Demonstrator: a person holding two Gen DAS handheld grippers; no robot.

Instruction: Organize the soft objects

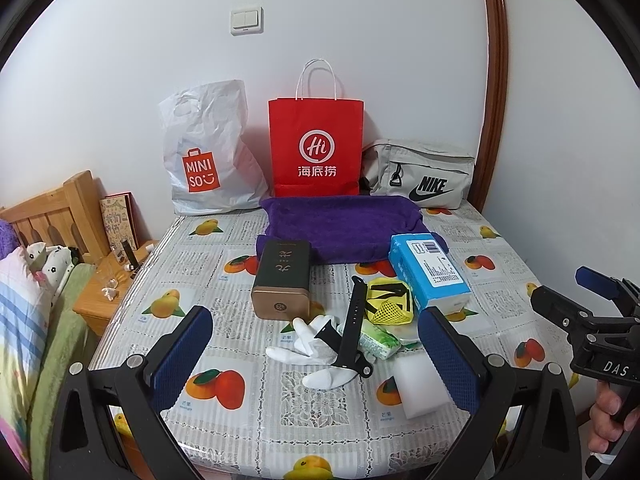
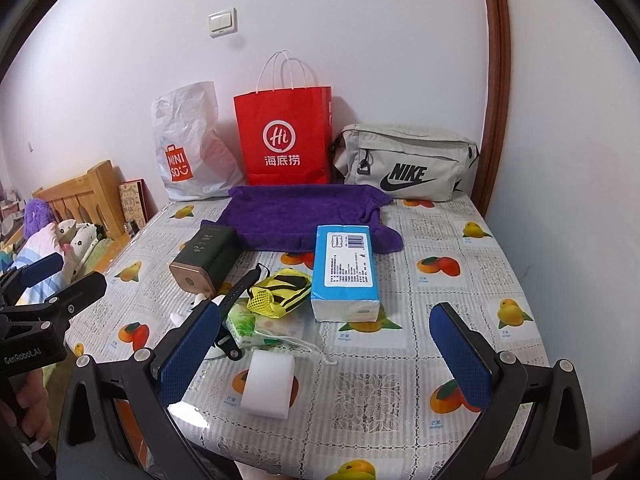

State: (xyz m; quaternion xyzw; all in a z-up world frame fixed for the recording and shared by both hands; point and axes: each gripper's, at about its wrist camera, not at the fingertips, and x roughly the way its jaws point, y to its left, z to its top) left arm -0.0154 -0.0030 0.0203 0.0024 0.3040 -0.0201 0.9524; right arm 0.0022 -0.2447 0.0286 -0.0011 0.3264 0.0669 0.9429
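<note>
Left tool [image 1: 316, 354] spread wide, grasping nothing, above the near edge of the table [image 1: 256, 400]. Right tool [image 2: 326, 354] likewise spread and empty, to its right. Between the left tool's fingers: white gloves [image 1: 316, 344] under a black watch strap [image 1: 354, 326]. Just right, a green tissue pack [image 1: 378, 342], yellow mesh pouch [image 1: 390, 300] and white sponge block [image 2: 270, 380]. Beyond, a blue tissue pack [image 2: 346, 270], dark tin [image 1: 282, 280], purple towel [image 1: 340, 224]. At the wall: white plastic bag [image 1: 204, 156], red paper bag [image 1: 316, 148], grey waist bag [image 1: 420, 176].
</note>
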